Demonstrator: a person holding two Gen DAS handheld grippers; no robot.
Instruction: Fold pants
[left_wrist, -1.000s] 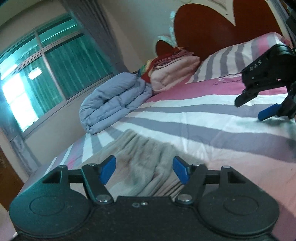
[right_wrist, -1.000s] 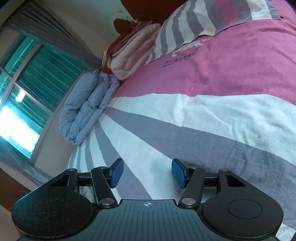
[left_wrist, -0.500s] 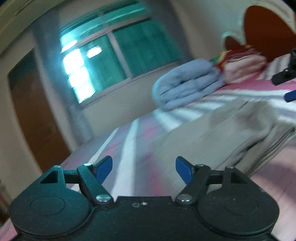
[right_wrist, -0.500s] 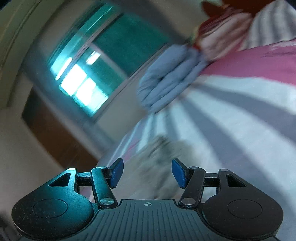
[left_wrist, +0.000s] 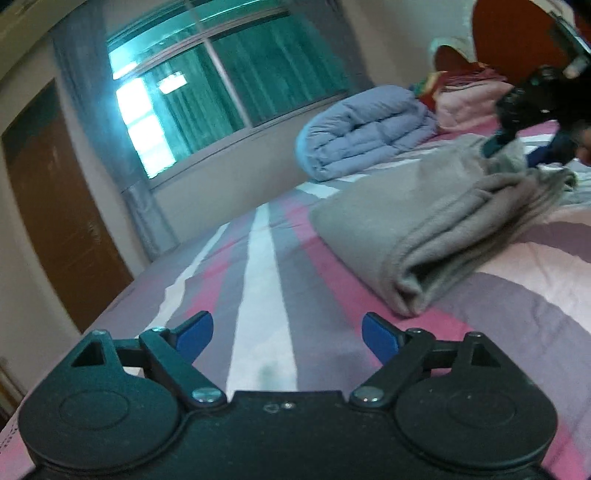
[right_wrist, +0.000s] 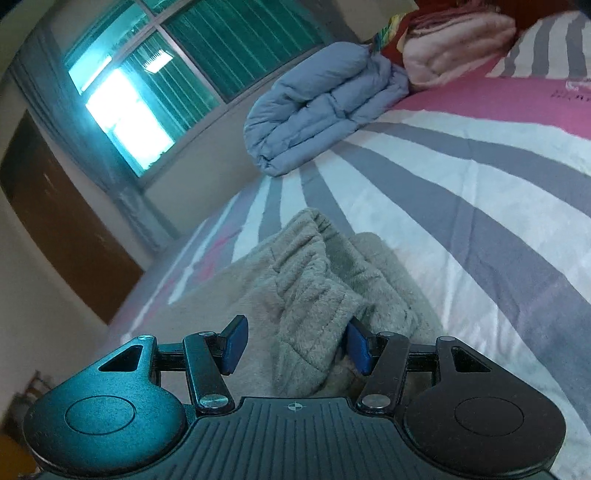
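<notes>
The grey fleece pants (left_wrist: 424, 229) lie folded in a thick stack on the striped bed sheet (left_wrist: 258, 295), fold edge toward me. My left gripper (left_wrist: 286, 328) hovers low over bare sheet to the left of that stack, its jaws opening with nothing between them. At the stack's far end sits my right gripper (left_wrist: 515, 151). In the right wrist view, the bunched waistband of the pants (right_wrist: 314, 295) lies between the fingers of the right gripper (right_wrist: 295, 338). The right pad is against the fabric and the left pad stands clear, so the jaws are not pressing.
A rolled blue quilt (left_wrist: 365, 136) and a pile of pink blankets (left_wrist: 469, 103) sit at the head of the bed by the window (left_wrist: 221, 85). A striped pillow (right_wrist: 546, 48) lies beyond. A brown door (left_wrist: 62, 221) stands past the bed's left edge.
Both views have swung left toward the window. The left jaws have widened. The right gripper has come from bare sheet onto the pants' bunched end, which now sits between its fingers.
</notes>
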